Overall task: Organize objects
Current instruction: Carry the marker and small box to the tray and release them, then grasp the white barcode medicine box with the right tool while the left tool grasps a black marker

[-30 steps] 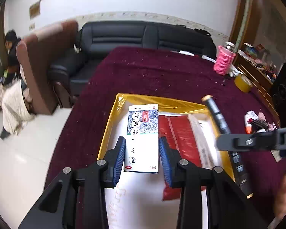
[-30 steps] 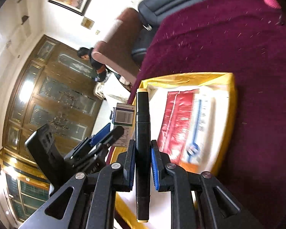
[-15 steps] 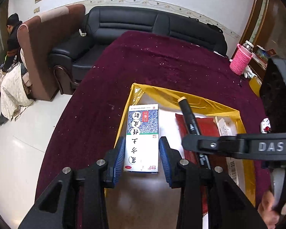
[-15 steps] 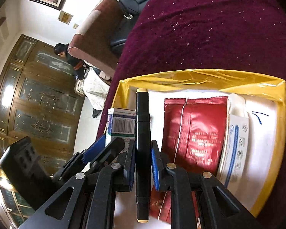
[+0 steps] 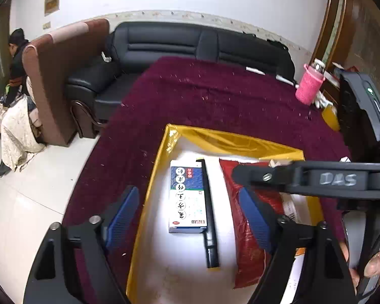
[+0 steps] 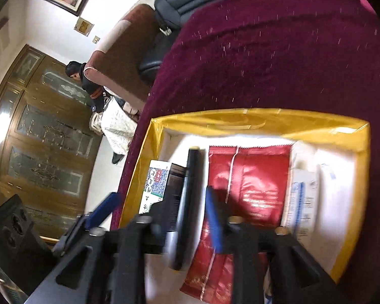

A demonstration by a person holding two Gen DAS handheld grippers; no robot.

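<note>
Lying flat in the yellow-walled, white-floored shallow tray (image 5: 162, 157) at centre frame: white-and-blue printed medicine box (image 5: 187, 197), with black marker pen (image 5: 209, 212) touching its right edge. Just right of the pen, red foil sachet (image 5: 243, 248). Left hand-held gripper (image 5: 187, 215) just been opening, blue pads spread wide either side of the box, clear of it. Right hand-held gripper (image 6: 190, 212) likewise just been opening, jaws apart around the pen. Beneath the tray, maroon-clothed tabletop (image 5: 215, 101).

Home living room — sofa (image 5: 190, 48), armchair (image 5: 63, 76)
</note>
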